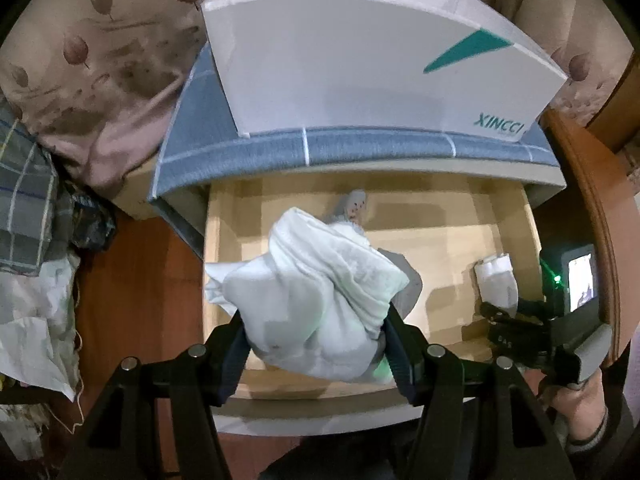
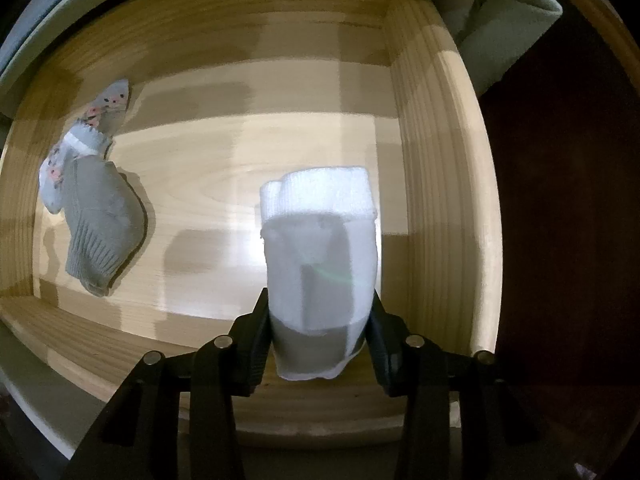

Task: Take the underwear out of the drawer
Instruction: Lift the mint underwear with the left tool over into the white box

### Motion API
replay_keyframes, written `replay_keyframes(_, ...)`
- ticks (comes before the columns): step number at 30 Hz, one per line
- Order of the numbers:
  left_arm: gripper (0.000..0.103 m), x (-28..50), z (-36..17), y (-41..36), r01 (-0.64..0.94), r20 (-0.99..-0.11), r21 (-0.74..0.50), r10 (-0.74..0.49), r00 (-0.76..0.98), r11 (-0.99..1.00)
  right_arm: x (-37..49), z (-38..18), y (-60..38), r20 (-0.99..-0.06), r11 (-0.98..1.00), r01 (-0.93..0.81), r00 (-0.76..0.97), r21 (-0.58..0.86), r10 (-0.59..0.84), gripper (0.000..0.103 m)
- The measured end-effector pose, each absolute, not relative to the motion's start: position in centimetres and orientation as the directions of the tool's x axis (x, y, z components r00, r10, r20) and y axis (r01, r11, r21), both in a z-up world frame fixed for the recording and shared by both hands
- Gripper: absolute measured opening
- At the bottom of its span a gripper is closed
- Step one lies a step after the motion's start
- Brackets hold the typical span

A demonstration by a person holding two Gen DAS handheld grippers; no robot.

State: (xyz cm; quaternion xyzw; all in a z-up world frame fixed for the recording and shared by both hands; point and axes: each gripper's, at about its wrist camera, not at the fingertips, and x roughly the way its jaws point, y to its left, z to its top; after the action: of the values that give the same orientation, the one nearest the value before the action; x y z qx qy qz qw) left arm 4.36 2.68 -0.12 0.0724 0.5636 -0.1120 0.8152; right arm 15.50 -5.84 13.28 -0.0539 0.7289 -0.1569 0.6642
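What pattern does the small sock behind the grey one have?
The small sock is pale with little pink spots, clearest in the right wrist view.

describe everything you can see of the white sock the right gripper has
The white sock is a folded knit piece with a ribbed cuff at its far end. It looks soft and cottony. The right gripper clamps its near end from both sides, and a loose edge droops below. It points into the wooden drawer; whether it touches the floor is unclear.

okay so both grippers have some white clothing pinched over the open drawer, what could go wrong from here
1. The left gripper holds the white underwear as a loose bunch; a hanging fold could snag on the drawer wall or slip free.
2. The right gripper pinches only the lower end of the white sock, so it might slide out when lifted.
3. The grippers are close together and could bump.
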Motion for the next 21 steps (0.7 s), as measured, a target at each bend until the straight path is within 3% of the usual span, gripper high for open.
replay_keyframes(13,0.061,6.1,10.3,4.1,0.239,-0.813,-0.001,-0.140,0.565,0.971,15.7,12.8,-7.8,-0.957,0.951,0.128,-0.107,-0.282,-0.269,0.039)
replay_keyframes(21,0.062,10.9,13.9,2.6,0.221,-0.772,0.031,-0.117,0.625,0.975,15.9,13.0,-8.3,-0.962,0.956,0.126,-0.105,-0.264,-0.252,0.039)
